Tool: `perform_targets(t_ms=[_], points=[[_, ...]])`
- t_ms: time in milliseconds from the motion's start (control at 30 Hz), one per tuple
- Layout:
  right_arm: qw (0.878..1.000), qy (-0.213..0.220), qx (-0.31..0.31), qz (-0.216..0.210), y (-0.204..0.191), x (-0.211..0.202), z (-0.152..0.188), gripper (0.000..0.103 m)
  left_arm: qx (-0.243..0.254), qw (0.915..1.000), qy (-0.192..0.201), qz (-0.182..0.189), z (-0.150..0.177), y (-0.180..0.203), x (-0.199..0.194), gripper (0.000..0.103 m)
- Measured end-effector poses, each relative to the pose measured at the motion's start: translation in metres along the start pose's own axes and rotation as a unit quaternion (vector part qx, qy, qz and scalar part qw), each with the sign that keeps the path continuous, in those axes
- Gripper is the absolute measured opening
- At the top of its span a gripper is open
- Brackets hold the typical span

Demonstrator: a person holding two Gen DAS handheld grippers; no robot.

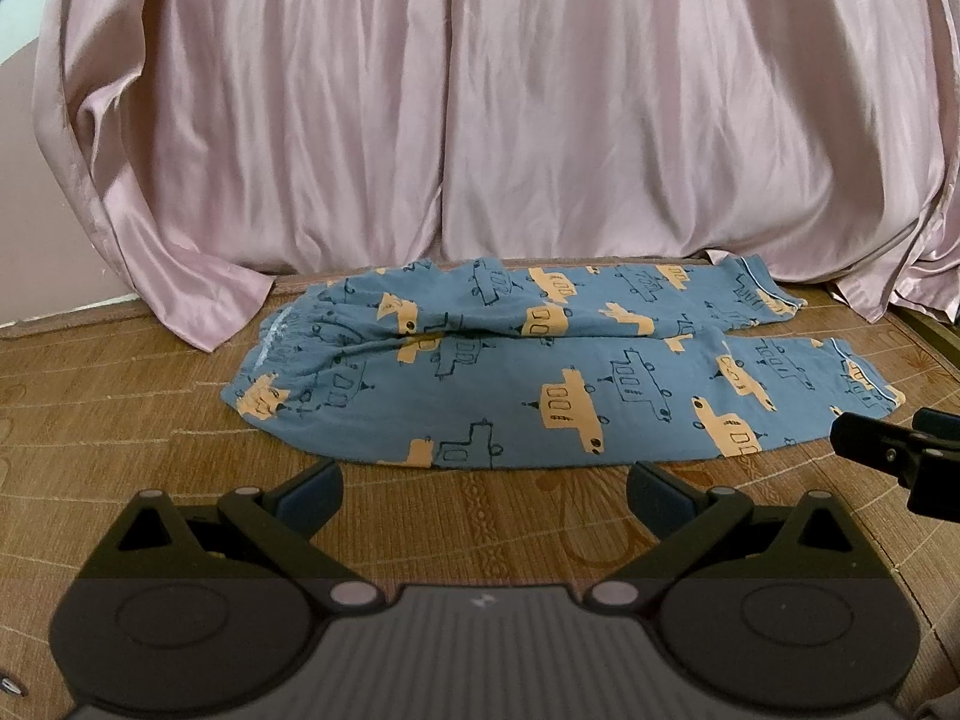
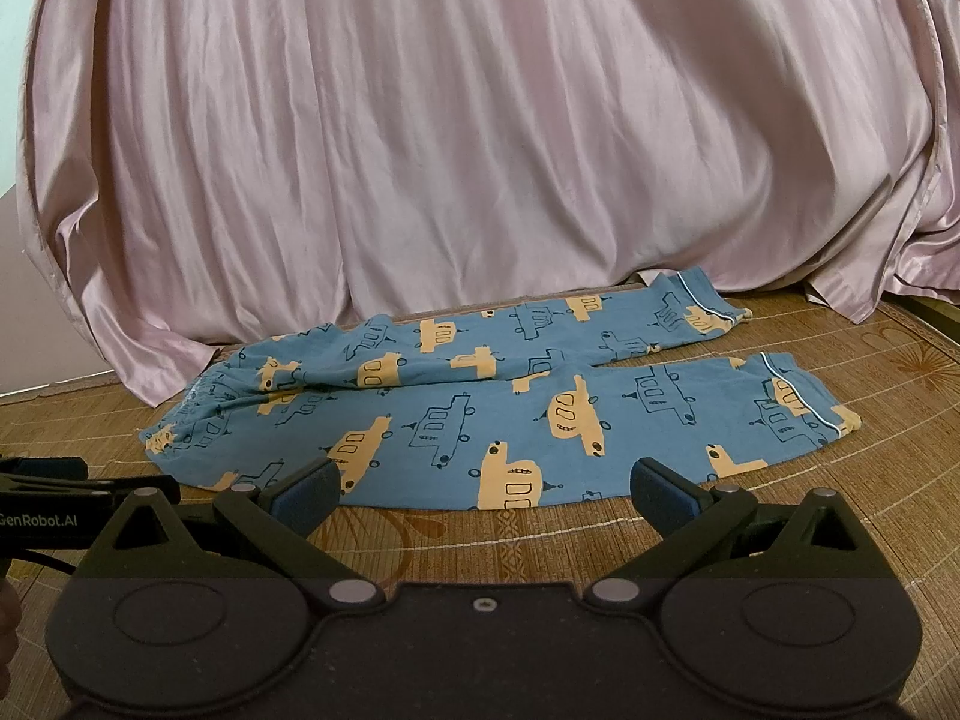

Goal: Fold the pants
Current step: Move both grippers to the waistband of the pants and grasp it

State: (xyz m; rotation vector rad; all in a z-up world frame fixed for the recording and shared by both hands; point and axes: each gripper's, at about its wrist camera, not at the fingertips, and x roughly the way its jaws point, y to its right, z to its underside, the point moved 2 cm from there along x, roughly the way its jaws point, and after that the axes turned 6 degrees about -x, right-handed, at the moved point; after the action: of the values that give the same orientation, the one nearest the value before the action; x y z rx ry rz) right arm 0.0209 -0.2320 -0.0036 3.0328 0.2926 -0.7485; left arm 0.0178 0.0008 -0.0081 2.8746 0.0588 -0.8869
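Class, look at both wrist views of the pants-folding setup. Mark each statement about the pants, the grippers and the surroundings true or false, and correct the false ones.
1. The pants lie spread out flat on the mat. True.
2. The waistband is at the right end. False: it is at the left end; the cuffs are at the right.
3. The left gripper is shut on the pants. False: its jaws are open and hold nothing.
4. The right gripper is open. True.
5. A green curtain hangs behind. False: the curtain is pink.
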Motion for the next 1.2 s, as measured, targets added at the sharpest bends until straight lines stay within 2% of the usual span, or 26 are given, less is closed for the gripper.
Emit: perform_targets(t_ms=[200, 367, 467, 633, 733, 800, 900, 967, 1067, 1200], points=[[1.000, -0.015, 0.012, -0.008, -0.001, 0.002, 0.003, 0.103, -0.016, 0.9990, -0.041, 0.003, 0.000, -0.004, 0.012, 0.103], [0.999, -0.028, 0.025, -0.018, 0.010, 0.005, -0.008, 0.103, 0.005, 0.9973, -0.073, 0.002, -0.021, -0.003, 0.028, 0.103], [0.999, -0.016, 0.018, -0.039, 0.023, 0.009, -0.028, 0.103, 0.023, 0.9948, -0.098, -0.013, -0.052, 0.000, 0.040, 0.103], [0.996, -0.009, -0.014, -0.089, 0.046, 0.023, -0.081, 0.103, 0.052, 0.9902, -0.123, -0.040, -0.136, 0.006, 0.055, 0.103], [0.992, -0.005, -0.045, -0.117, 0.056, 0.036, -0.112, 0.103, 0.072, 0.9879, -0.123, -0.060, -0.179, 0.006, 0.063, 0.103], [0.987, -0.004, -0.079, -0.136, 0.058, 0.050, -0.129, 0.103, 0.079, 0.9866, -0.127, -0.066, -0.200, 0.002, 0.072, 0.103], [0.975, -0.019, -0.143, -0.168, 0.055, 0.071, -0.144, 0.102, 0.092, 0.9850, -0.141, -0.038, -0.221, -0.009, 0.092, 0.103], [0.964, -0.038, -0.188, -0.184, 0.051, 0.090, -0.150, 0.102, 0.105, 0.9849, -0.135, -0.026, -0.229, -0.019, 0.111, 0.103], [0.945, -0.065, -0.251, -0.199, 0.046, 0.127, -0.156, 0.102, 0.105, 0.9869, -0.119, -0.032, -0.231, -0.036, 0.138, 0.103], [0.936, -0.093, -0.278, -0.196, 0.039, 0.198, -0.162, 0.102, 0.105, 0.9850, -0.134, -0.030, -0.222, -0.073, 0.169, 0.103]])
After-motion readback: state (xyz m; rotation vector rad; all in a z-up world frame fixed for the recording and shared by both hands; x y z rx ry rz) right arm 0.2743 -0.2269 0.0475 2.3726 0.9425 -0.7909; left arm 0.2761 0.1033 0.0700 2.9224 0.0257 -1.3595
